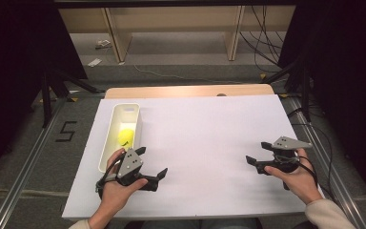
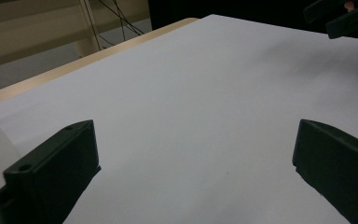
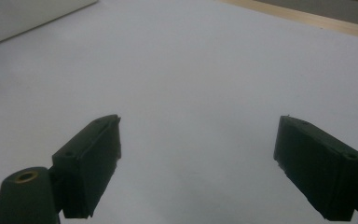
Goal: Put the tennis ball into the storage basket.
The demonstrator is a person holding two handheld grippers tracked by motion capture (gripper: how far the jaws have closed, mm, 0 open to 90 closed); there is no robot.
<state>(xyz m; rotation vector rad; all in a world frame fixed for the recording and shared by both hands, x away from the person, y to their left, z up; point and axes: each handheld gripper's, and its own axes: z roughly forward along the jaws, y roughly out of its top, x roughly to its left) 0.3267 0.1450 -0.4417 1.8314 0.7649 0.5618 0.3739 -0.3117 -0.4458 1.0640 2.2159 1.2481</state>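
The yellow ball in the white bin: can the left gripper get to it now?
Probably yes. The left gripper is open and empty beside the white bin, whose top is open, and nothing covers the yellow ball.

The table (image 1: 195, 143) has a plain white top with a light brown wood edge at the far side. The long tray (image 1: 116, 133) is white, and the small ball (image 1: 126, 137) in it is bright yellow. Both grippers, the left gripper (image 1: 153, 163) and the right gripper (image 1: 259, 152), are black with grey plates on top
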